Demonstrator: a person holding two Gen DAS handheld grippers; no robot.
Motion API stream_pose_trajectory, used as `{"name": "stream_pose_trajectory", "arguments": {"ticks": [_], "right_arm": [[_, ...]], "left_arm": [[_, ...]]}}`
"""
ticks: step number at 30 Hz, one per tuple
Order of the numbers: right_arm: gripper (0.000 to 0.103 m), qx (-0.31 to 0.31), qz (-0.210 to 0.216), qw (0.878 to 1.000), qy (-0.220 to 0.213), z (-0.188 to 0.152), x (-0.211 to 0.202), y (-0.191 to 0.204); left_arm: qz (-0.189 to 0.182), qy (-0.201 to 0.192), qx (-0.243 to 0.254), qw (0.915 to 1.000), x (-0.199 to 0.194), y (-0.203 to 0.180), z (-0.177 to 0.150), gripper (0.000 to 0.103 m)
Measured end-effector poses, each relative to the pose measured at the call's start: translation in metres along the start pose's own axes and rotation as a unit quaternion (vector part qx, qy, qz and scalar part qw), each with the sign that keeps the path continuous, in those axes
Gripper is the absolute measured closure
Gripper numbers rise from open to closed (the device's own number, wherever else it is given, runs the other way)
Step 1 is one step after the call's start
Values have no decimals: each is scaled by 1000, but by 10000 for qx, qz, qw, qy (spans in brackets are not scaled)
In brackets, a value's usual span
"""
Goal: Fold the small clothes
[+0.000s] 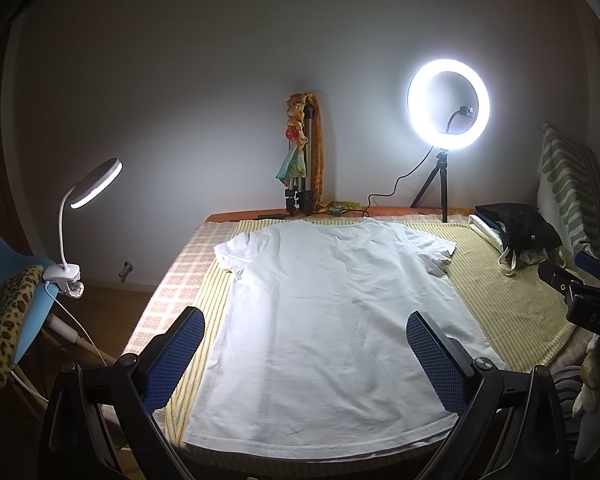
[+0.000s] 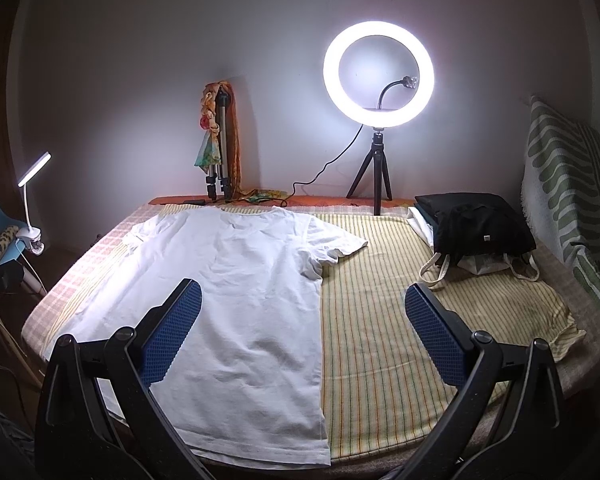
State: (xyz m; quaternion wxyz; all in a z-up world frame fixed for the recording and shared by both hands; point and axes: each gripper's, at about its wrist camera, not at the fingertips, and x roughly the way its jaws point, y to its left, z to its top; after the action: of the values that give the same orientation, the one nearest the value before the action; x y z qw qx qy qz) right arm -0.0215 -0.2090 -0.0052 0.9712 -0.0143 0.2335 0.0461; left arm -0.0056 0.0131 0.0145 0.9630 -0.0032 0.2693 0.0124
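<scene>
A white T-shirt lies flat and spread out on the striped yellow cloth of the table, hem toward me, collar at the far side. It also shows in the right wrist view, left of centre. My left gripper is open and empty, held above the shirt's lower half. My right gripper is open and empty, above the shirt's right edge and the bare striped cloth. The right gripper's body shows at the right edge of the left wrist view.
A lit ring light on a tripod and a folded tripod with a scarf stand at the far edge. A black bag on folded cloth lies far right. A clip lamp and blue chair stand left.
</scene>
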Motion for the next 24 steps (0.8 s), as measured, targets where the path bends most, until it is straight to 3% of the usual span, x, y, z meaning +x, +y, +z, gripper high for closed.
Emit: {"name": "stream_pose_trajectory", "arguments": {"ticks": [24], "right_arm": [[0, 2, 25, 10000, -5, -1, 0, 2]], "left_arm": [[12, -9, 12, 10000, -1, 4, 0, 1]]}}
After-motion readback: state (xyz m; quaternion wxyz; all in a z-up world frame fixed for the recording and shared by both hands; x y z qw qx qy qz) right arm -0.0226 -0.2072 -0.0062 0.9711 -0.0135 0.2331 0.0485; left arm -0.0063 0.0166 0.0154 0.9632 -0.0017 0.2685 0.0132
